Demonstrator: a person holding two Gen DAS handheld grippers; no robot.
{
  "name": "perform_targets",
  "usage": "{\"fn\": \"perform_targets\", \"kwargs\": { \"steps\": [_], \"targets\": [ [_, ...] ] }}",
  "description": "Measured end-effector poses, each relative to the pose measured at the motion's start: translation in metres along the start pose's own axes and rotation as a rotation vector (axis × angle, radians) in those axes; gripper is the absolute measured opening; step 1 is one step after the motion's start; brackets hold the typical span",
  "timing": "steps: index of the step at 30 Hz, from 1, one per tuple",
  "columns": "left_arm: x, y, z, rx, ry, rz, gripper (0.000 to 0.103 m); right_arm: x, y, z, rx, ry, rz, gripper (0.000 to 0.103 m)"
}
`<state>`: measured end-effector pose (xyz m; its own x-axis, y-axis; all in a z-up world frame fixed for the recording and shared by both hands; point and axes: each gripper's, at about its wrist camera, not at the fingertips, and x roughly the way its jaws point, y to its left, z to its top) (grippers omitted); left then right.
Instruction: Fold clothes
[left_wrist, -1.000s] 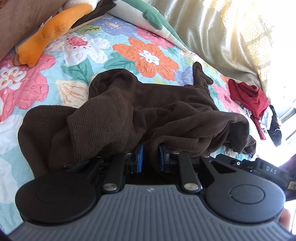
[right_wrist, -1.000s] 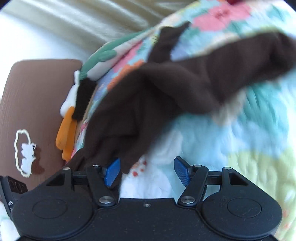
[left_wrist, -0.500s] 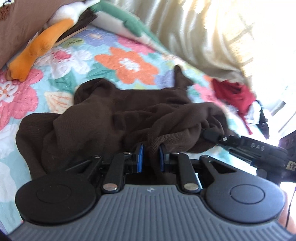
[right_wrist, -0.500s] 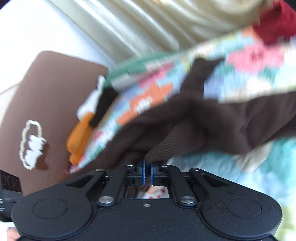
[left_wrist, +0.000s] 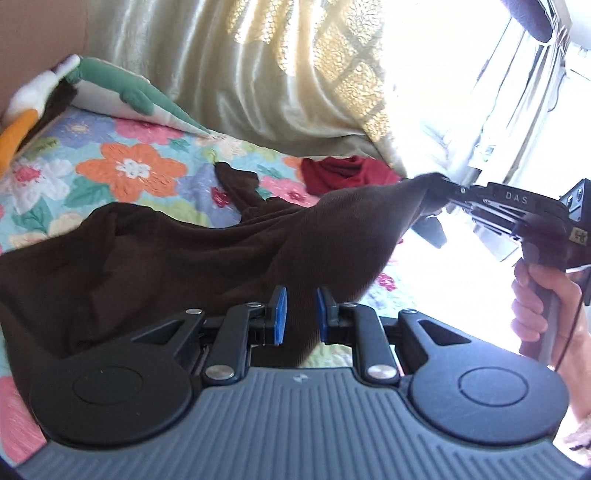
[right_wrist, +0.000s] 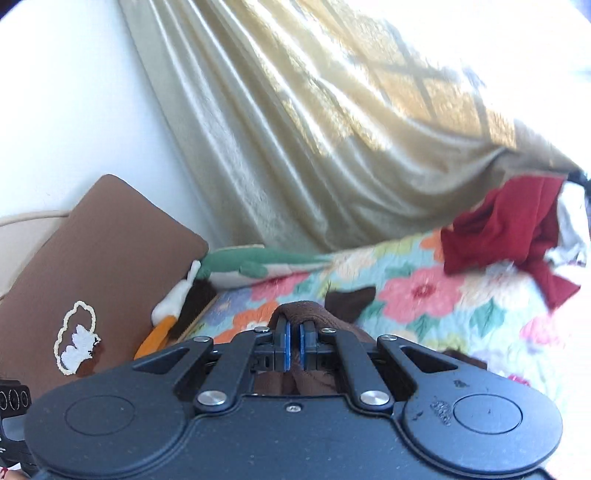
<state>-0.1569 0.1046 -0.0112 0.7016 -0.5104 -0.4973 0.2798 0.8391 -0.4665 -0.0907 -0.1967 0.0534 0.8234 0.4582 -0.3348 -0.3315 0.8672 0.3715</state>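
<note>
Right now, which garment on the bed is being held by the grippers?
The dark brown knit garment; the crumpled red garment lies untouched by the curtain.

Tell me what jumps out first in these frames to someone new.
The brown garment, pinched at two spots and lifted off the floral quilt: the left tool grips it at bottom centre, the right tool holds a raised corner at right. Behind hangs a sunlit pale curtain, with a red garment crumpled at the quilt's far right edge.
</note>
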Motion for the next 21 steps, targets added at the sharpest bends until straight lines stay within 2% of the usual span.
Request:
{"fn": "perform_targets", "kwargs": {
  "steps": [2,5,7,9,10,11,12,13,15,17,21],
  "targets": [
    [0.006,-0.005,-0.004,0.017,0.018,0.001,0.021,-0.002,0.005,0.002,-0.083,-0.007,-0.044,0.007],
    [0.023,-0.015,-0.011,0.077,0.059,0.025,0.044,0.007,0.006,-0.002,-0.101,0.011,-0.050,0.007],
    [0.040,-0.021,-0.016,0.119,0.100,0.054,0.081,0.012,0.006,-0.007,-0.086,0.022,-0.038,0.007],
    [0.061,-0.026,-0.024,0.164,0.168,0.137,0.103,0.017,0.008,-0.008,-0.088,0.028,-0.031,0.007],
    [0.071,-0.025,-0.027,0.186,0.192,0.175,0.102,0.018,0.009,-0.009,-0.088,0.030,-0.026,0.007],
    [0.078,-0.023,-0.030,0.205,0.208,0.204,0.100,0.018,0.009,-0.008,-0.087,0.030,-0.018,0.007],
    [0.086,-0.021,-0.033,0.223,0.224,0.233,0.089,0.018,0.010,-0.007,-0.088,0.029,-0.014,0.007],
    [0.088,-0.018,-0.032,0.216,0.226,0.244,0.053,0.018,0.011,-0.006,-0.092,0.028,-0.012,0.007],
    [0.084,-0.009,-0.023,0.167,0.210,0.245,0.004,0.018,0.012,-0.004,-0.103,0.032,-0.011,0.007],
    [0.072,-0.002,-0.012,0.128,0.171,0.237,0.004,0.014,0.012,-0.002,-0.104,0.040,-0.011,0.007],
    [0.006,-0.001,0.023,0.089,-0.009,0.147,0.004,0.004,0.011,0.010,-0.122,0.030,-0.007,0.007]
  ]
}}
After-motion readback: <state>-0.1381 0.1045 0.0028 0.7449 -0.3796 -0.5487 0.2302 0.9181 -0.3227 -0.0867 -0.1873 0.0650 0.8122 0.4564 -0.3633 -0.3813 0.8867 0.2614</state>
